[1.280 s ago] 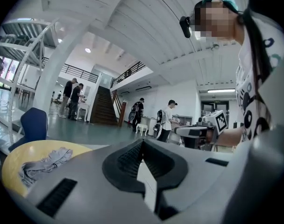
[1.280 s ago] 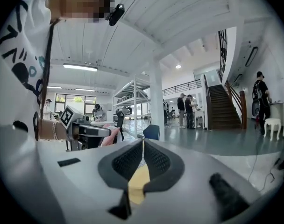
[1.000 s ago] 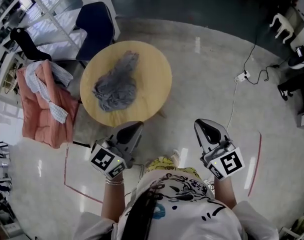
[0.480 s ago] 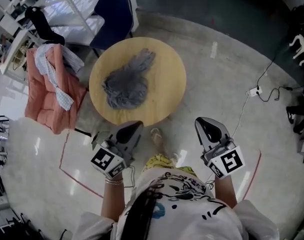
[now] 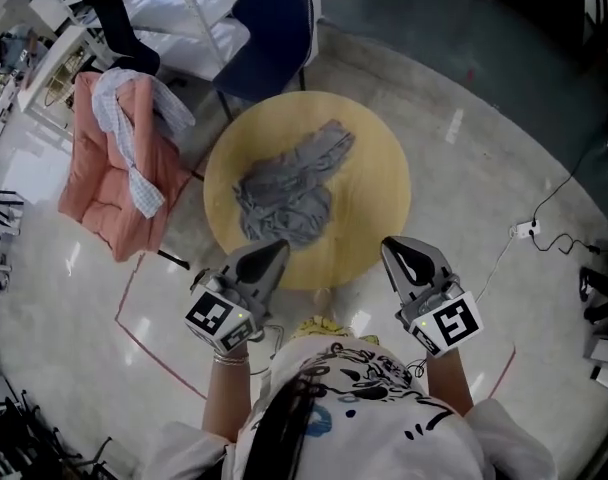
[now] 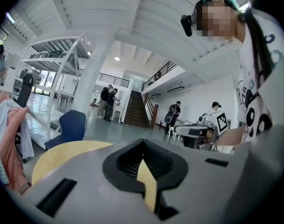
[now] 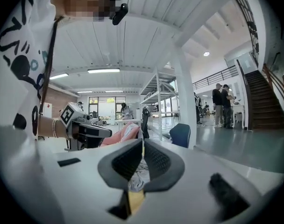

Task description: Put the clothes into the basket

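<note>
A crumpled grey garment [image 5: 289, 193] lies on the round wooden table [image 5: 384, 168]. Left of the table stands a pink fabric basket [image 5: 99, 203] with a checked shirt [image 5: 124, 128] draped over its rim. My left gripper [image 5: 273, 249] is shut and empty, its tip over the table's near edge, just short of the garment. My right gripper [image 5: 393, 248] is shut and empty too, also over the near edge, to the garment's right. In the right gripper view the grey cloth [image 7: 138, 174] shows past the closed right gripper [image 7: 143, 143]. The left gripper [image 6: 143, 146] points across the table [image 6: 62, 155].
A blue chair [image 5: 274, 33] stands behind the table, with white shelving beyond it. A power strip with cable [image 5: 524, 230] lies on the floor at right. Red tape lines [image 5: 144, 338] mark the floor. People stand far off by the stairs [image 6: 107, 101].
The table and garment have come closer and shifted right in the head view, as both grippers moved up to the table's near edge. Neither gripper's jaws moved.
</note>
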A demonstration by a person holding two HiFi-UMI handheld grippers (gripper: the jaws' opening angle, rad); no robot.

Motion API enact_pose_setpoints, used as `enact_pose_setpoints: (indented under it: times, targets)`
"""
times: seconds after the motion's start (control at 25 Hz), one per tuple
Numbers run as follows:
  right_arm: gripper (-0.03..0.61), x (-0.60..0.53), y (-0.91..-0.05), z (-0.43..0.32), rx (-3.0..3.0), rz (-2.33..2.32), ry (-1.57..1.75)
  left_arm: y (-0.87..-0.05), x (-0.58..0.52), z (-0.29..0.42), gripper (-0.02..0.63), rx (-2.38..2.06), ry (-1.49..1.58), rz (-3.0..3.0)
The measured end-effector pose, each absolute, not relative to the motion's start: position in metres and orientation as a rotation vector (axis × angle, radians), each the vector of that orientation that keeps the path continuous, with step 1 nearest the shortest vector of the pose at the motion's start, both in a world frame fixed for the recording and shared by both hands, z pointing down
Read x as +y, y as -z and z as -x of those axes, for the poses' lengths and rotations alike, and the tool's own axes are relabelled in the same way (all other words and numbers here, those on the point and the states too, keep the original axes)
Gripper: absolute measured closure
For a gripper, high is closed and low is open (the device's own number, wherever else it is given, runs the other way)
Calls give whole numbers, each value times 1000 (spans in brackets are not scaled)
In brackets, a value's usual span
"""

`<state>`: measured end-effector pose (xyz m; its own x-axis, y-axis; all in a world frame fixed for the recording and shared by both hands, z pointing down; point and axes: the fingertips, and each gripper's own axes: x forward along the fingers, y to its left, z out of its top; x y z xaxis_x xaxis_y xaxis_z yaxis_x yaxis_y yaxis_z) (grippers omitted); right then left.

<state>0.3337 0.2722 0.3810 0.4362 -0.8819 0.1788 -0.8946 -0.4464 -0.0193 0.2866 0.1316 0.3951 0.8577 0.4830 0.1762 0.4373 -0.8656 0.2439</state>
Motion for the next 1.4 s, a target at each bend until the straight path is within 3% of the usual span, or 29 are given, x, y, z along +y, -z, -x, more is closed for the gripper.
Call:
enact_pose_setpoints:
  times: [0.88,0.92,0.96,1.0,1.4]
  targets:
    - [546,88,-469,-406,-1904,-2166,-660,-476,-7,-348,600,393,-503,-2797]
    - [529,83,-476,-406,-1923,-2140,-702,-479,-10,-349,600,383,-501,-2798]
    - [449,78,-483,-406,-1940,-2117,-743,-481,-13,-350,600,373,-496,-2801]
    - [417,74,-490,-408,-1947,-2097,-776,-485,-17,-351,600,362,-496,-2803]
    - [348,66,-597,-433,-1836,-1853,-980,-529,-28,-351,600,194,-563,-2751]
